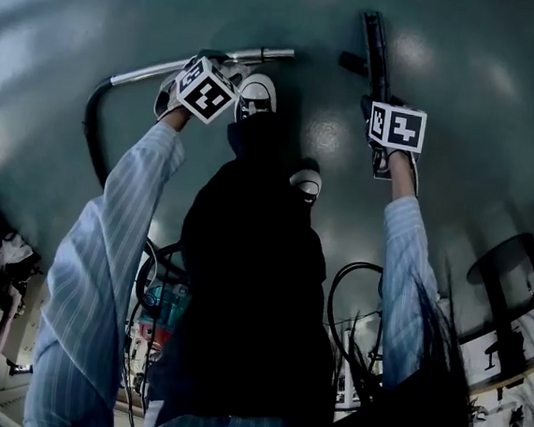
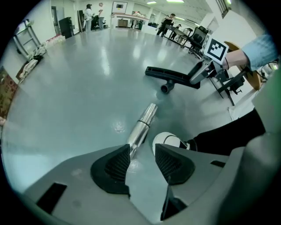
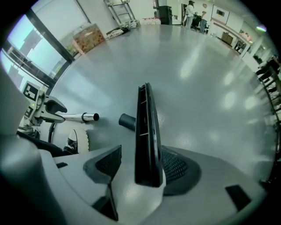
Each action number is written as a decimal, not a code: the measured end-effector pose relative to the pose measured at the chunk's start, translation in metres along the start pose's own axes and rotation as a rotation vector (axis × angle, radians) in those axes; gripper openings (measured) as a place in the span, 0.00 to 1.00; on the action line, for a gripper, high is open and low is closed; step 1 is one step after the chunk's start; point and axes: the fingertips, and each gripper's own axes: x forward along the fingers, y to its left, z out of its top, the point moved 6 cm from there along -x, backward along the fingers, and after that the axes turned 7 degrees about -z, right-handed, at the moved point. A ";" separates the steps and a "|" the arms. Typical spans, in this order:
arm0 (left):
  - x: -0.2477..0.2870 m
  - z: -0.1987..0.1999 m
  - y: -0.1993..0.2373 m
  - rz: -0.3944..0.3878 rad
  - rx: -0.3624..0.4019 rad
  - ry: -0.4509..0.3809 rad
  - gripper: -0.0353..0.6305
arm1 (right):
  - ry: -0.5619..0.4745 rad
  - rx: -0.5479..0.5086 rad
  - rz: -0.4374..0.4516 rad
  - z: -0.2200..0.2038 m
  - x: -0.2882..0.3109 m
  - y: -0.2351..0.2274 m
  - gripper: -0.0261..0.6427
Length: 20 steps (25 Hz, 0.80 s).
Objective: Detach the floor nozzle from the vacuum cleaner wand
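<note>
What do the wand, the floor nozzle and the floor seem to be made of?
Wand: probably metal, polished silver, with bright highlights along the tube.
Floor nozzle: likely black plastic, matt, with moulded slots and no glare.
Floor: smooth, glossy grey-green coating, perhaps epoxy or vinyl; it reflects bright patches of light.

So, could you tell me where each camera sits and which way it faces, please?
Head view: on the person's head, facing steeply down at the floor; sleeves, a shoe, left gripper and right gripper show.
Left gripper view: rides the left gripper, facing along its parted jaws at the wand; the shoe shows.
Right gripper view: rides the right gripper, facing down its parted jaws, floor nozzle between them.
Shared: both gripper views see wand and floor nozzle, apart.
</note>
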 end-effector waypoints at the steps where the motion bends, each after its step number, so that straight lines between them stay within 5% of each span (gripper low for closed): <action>1: -0.012 0.002 -0.006 0.004 -0.018 -0.021 0.31 | -0.002 0.005 -0.006 -0.001 -0.012 0.001 0.43; 11: -0.121 0.042 -0.072 -0.010 -0.109 -0.192 0.31 | -0.066 0.042 0.077 0.012 -0.135 0.026 0.43; 17: -0.184 0.070 -0.116 -0.019 -0.071 -0.238 0.31 | -0.116 0.088 0.268 0.013 -0.222 0.061 0.43; 20: -0.219 0.075 -0.140 -0.024 -0.121 -0.273 0.31 | -0.155 0.115 0.344 0.008 -0.267 0.077 0.43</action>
